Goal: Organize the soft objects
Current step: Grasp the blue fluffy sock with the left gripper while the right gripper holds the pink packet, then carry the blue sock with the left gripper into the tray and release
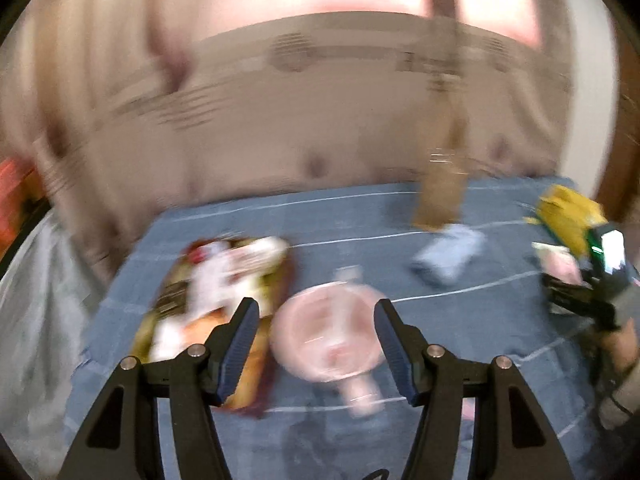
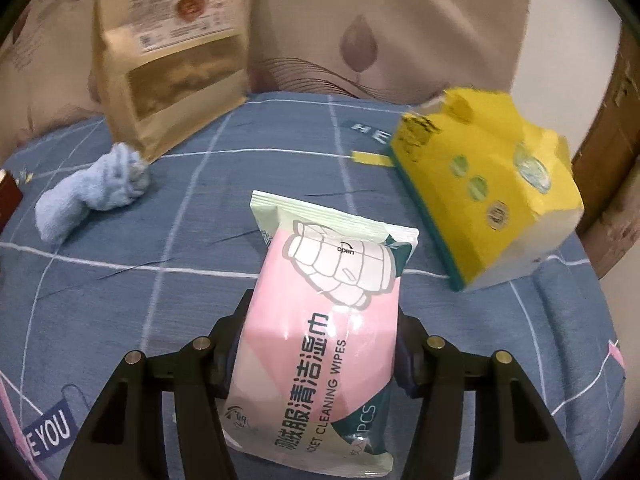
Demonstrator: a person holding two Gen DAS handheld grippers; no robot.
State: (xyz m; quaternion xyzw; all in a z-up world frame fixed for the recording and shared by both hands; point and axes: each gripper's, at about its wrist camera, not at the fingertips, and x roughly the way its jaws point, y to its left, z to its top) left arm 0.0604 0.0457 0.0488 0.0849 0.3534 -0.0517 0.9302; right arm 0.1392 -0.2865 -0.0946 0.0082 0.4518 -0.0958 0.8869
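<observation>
The right claw (image 2: 318, 340) gripped a pink pack of cleaning wipes (image 2: 324, 336), its pads pressed against both sides, over the blue checked bedsheet (image 2: 200, 248). Ahead and to its right sat a yellow tissue pack (image 2: 488, 192); ahead to its left lay a rolled blue sock (image 2: 92, 196) by a standing kraft paper bag (image 2: 168, 56). The left claw (image 1: 316, 344) hung open and empty, a blurred round pink item (image 1: 328, 336) on the sheet beyond its fingers and a snack bag (image 1: 216, 304) to its left.
</observation>
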